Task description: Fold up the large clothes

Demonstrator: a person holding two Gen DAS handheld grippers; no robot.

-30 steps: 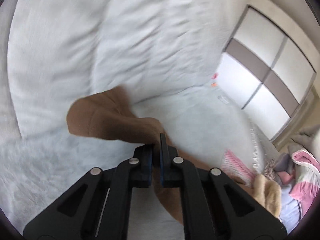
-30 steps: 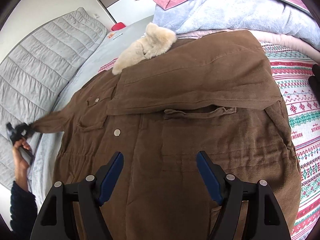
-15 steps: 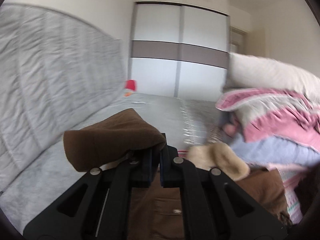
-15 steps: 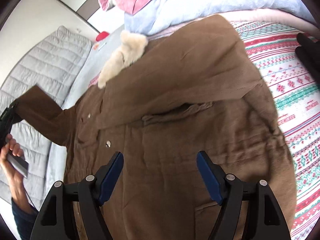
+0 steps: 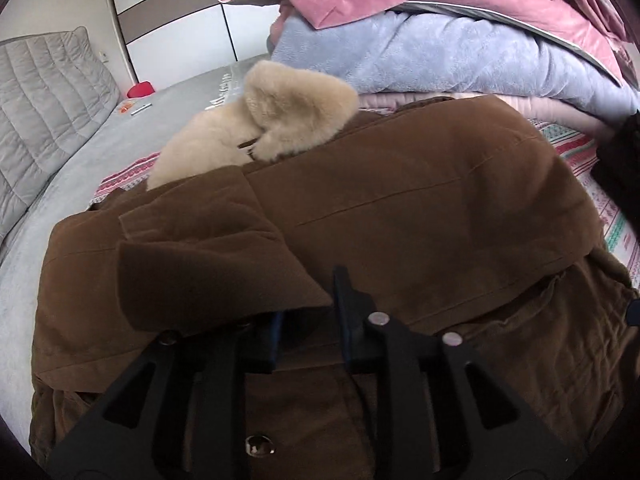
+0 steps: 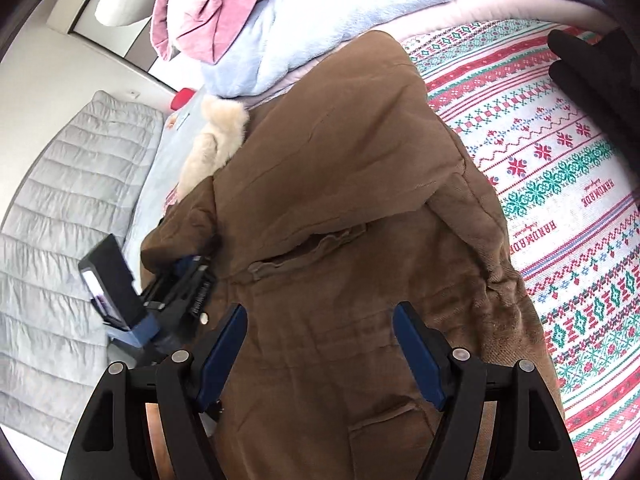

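Now the brown coat (image 6: 340,216) lies spread on the bed (image 6: 560,152), its fur-trimmed hood (image 5: 272,120) toward the piled blankets (image 5: 440,52). The left hand-held gripper (image 5: 308,320) is opening, the sleeve cuff (image 5: 208,272) draped over one finger. The right hand-held gripper (image 6: 320,344) hovers wide and empty. Risk: the thick cuff could snag on that finger as it withdraws, dragging the sleeve off the coat front.
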